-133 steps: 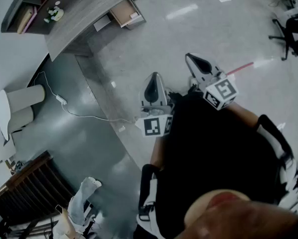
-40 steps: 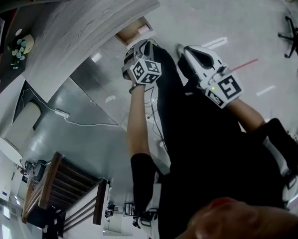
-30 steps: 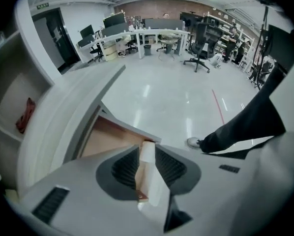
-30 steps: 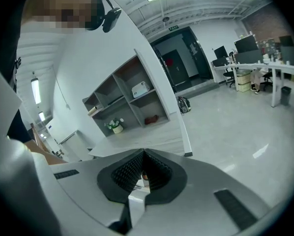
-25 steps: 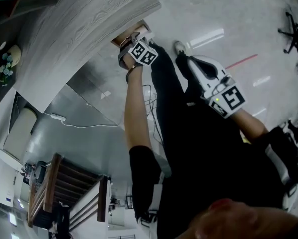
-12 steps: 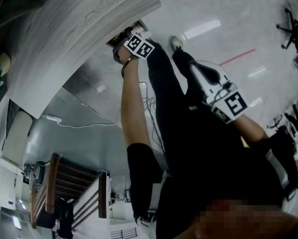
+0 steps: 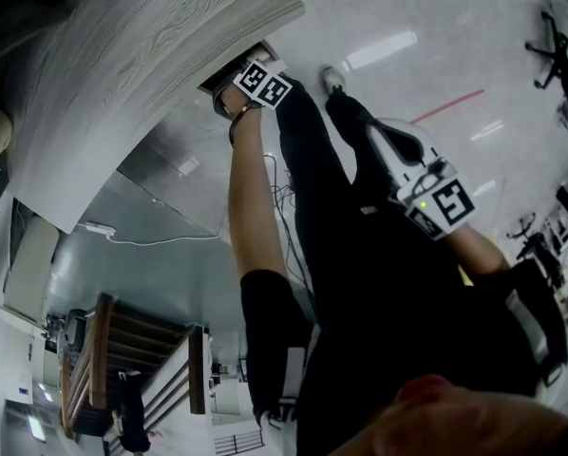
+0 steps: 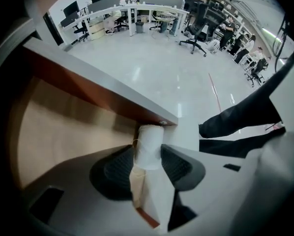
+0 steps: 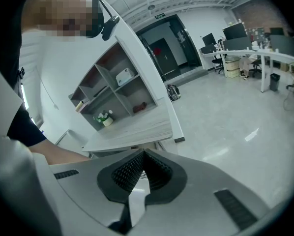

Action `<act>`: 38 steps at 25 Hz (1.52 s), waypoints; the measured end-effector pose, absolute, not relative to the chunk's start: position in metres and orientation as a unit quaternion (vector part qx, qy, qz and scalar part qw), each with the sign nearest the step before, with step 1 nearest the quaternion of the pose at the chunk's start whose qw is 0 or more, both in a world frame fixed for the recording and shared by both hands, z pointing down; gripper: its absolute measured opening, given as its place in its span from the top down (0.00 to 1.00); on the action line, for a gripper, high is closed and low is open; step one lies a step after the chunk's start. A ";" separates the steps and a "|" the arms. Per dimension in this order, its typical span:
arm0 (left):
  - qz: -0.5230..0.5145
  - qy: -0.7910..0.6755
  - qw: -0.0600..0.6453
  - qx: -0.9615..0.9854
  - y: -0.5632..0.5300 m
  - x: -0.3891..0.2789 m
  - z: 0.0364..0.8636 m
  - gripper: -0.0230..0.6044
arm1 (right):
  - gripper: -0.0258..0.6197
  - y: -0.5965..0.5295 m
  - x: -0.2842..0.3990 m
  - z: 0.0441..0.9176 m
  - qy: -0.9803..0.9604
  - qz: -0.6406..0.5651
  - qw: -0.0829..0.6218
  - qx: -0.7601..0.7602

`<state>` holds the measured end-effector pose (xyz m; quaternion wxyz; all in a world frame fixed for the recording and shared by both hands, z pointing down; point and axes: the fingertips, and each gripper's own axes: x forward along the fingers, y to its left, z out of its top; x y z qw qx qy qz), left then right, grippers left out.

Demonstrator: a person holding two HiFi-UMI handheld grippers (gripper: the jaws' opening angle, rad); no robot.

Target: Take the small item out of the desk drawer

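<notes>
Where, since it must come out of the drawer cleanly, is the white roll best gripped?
Across its curved sides, from straight above: the white roll sits tight in the drawer corner, so likely only its top is free. The left gripper, whose jaws have just been opening, has it between them.

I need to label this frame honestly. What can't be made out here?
- Drawer inside, head view: hidden under the desk top and the left gripper, whose jaws have just been opening.
- White roll between those jaws, left gripper view: blurred at close range; what it is can't be told.
- Shelf items, right gripper view: too small.
</notes>
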<state>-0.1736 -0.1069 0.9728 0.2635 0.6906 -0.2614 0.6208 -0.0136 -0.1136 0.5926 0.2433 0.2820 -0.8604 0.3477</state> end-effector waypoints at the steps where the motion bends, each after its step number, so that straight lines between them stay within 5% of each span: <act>1: 0.620 -0.260 0.264 0.691 -0.108 -0.174 0.973 0.70 | 0.96 -0.115 -0.012 0.593 -0.860 0.348 0.242 0.284; 24: 0.599 -0.321 0.251 0.690 -0.101 -0.189 0.934 0.74 | 0.96 -0.100 0.000 0.588 -0.861 0.349 0.238 0.284; 38: 0.487 -0.432 0.357 0.670 -0.072 -0.167 0.864 0.74 | 0.96 -0.094 0.015 0.542 -0.887 0.301 0.233 0.262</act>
